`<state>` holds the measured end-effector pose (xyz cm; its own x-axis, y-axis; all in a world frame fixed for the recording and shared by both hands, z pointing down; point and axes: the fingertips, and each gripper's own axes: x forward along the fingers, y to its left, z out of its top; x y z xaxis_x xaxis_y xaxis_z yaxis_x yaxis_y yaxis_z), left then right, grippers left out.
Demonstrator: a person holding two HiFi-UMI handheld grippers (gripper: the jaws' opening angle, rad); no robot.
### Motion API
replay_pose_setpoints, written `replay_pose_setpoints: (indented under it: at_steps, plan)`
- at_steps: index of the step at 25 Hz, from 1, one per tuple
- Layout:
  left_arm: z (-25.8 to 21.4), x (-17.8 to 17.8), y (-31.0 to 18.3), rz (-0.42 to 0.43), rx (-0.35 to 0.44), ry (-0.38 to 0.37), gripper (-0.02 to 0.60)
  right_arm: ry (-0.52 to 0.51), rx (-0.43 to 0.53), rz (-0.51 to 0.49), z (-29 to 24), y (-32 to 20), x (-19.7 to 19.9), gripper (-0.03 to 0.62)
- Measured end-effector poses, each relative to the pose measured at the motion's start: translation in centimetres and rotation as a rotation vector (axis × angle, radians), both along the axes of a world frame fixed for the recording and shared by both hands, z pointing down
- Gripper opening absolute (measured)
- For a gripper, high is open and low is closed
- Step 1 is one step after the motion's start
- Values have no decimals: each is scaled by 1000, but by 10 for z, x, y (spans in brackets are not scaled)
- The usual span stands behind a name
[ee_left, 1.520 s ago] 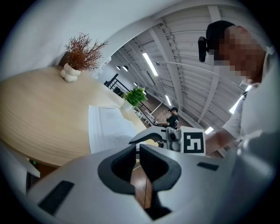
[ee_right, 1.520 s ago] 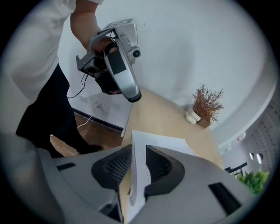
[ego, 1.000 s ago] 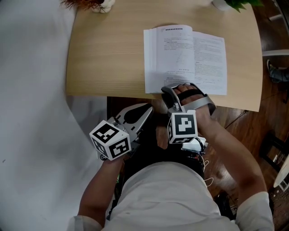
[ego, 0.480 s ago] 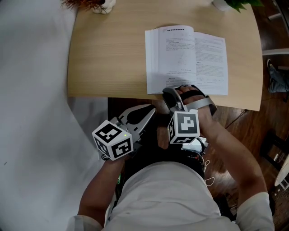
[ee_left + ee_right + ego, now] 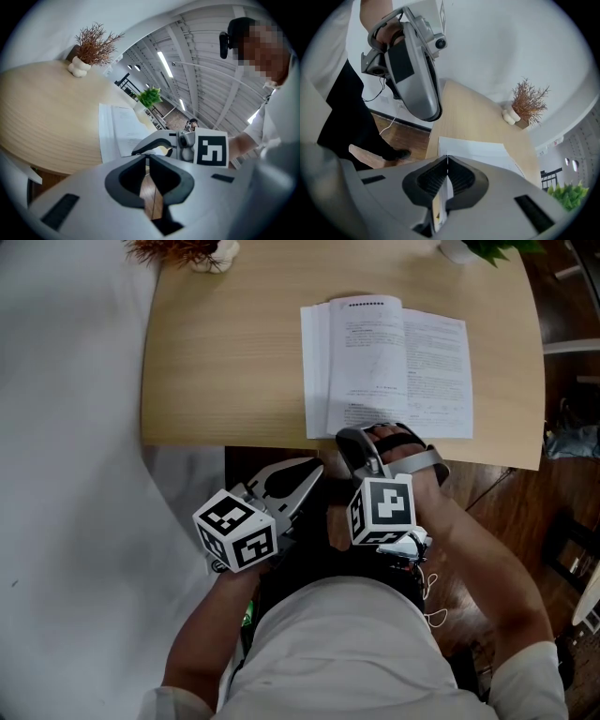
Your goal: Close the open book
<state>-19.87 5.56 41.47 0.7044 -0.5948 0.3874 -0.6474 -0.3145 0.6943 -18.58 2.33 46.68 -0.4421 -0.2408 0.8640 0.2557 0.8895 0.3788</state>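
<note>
Right gripper view shows right gripper (image 5: 446, 159) pinching book (image 5: 474, 148); left gripper (image 5: 146, 158) closed, empty.

The near edge of the open book (image 5: 386, 362) is covered by the right gripper (image 5: 361, 433), and whether a page is caught between its closed jaws cannot be told. The print on the book's pages is too small to be read. Beyond the book's far left corner the dried plant (image 5: 183, 249) is cut off by the top edge, as is the green plant (image 5: 487, 247) beyond its far right corner.
</note>
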Motion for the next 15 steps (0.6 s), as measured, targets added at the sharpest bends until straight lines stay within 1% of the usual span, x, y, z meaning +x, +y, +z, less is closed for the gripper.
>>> replay_pose_setpoints:
  at_steps: [4,15]
  plan:
    - [0,2,-4,2,-3,4,-2,-26,-43,43,-2,0,2,3]
    - [2,6,-5,10,-11,10,-2,-64,-98,100,-4,-3,2,2]
